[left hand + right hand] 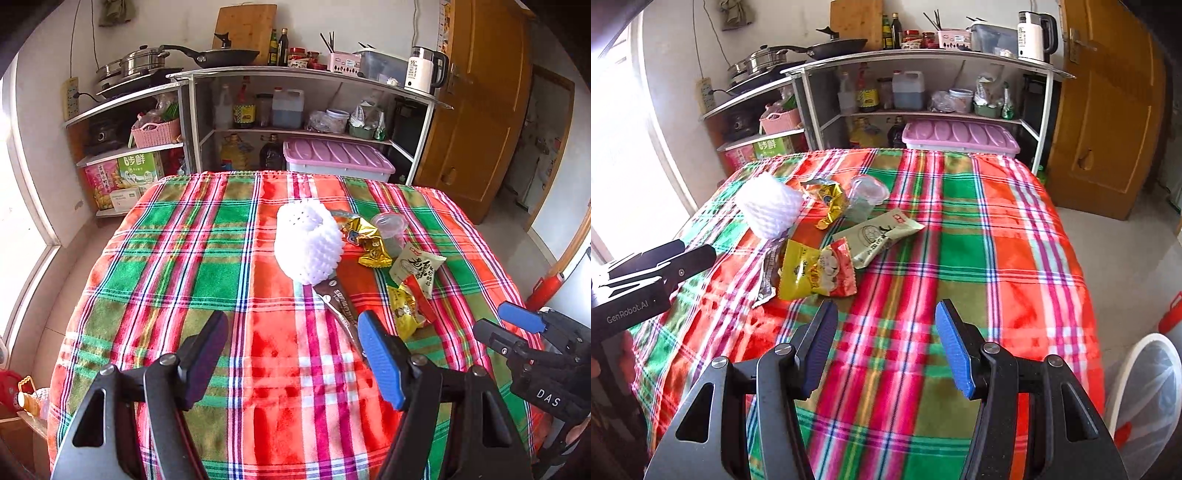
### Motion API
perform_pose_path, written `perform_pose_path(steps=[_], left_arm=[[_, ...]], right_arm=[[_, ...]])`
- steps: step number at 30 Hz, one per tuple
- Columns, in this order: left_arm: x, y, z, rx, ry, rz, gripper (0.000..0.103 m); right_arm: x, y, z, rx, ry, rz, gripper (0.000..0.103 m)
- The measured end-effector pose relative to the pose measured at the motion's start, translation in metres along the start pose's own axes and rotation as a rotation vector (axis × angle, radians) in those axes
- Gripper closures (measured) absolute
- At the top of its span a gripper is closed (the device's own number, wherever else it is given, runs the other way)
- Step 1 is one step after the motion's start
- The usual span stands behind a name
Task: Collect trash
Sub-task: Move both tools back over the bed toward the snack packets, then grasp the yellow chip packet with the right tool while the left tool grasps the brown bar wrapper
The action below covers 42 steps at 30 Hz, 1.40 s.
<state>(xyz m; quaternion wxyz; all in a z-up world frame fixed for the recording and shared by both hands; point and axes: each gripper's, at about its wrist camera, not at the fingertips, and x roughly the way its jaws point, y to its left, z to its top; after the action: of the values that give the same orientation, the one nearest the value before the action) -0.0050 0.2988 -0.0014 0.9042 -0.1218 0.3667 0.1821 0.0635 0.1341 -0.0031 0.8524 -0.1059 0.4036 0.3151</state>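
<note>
Right wrist view: right gripper wide open, empty; left gripper likewise. Trash lies beside foam net: yellow wrapper nearest. Approach low, pinch a raised edge, avoid tablecloth.

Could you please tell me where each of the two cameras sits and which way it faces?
Left wrist: on the left tongs, angled down over the plaid-clothed table toward the white foam net sleeve; the right tongs show at right.
Right wrist: on the right tongs, facing the yellow-red snack wrapper; the left tongs show at left.
Shared: the table, the trash, the shelf unit behind.
</note>
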Motion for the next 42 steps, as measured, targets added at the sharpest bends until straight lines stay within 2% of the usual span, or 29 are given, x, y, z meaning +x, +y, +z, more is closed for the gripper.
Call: perform_pose_path(steps=[6,12,15,22,29,31,33,36,42], left_arm=[[0.011,0.011,0.0,-0.023,0.027,-0.019,0.028],[0.019,0.014,-0.003,-0.029,0.043,-0.014,0.028],[0.022,0.015,-0.003,-0.03,0.052,-0.015,0.028],[0.027,0.018,-0.003,-0.034,0.064,-0.015,0.028],[0.033,0.017,-0.002,-0.031,0.077,-0.021,0.028],[0.034,0.016,-0.002,-0.031,0.082,-0.021,0.028],[0.035,0.014,-0.002,-0.03,0.083,-0.025,0.028],[0.037,0.01,-0.001,-0.026,0.09,-0.031,0.028],[0.041,0.002,0.001,-0.022,0.099,-0.041,0.028]], right_arm=[[0.027,0.022,0.011,-0.033,0.025,0.083,0.047],[0.045,0.031,0.022,-0.038,0.03,0.13,0.047],[0.058,0.036,0.025,-0.059,0.063,0.152,0.047],[0.078,0.035,0.025,-0.057,0.116,0.129,0.046],[0.078,0.033,0.027,-0.058,0.102,0.126,0.047],[0.077,0.033,0.026,-0.052,0.098,0.116,0.054],[0.076,0.029,0.026,-0.033,0.092,0.092,0.071],[0.076,0.021,0.026,0.003,0.09,0.12,0.071],[0.073,0.02,0.022,-0.007,0.081,0.11,0.073]])
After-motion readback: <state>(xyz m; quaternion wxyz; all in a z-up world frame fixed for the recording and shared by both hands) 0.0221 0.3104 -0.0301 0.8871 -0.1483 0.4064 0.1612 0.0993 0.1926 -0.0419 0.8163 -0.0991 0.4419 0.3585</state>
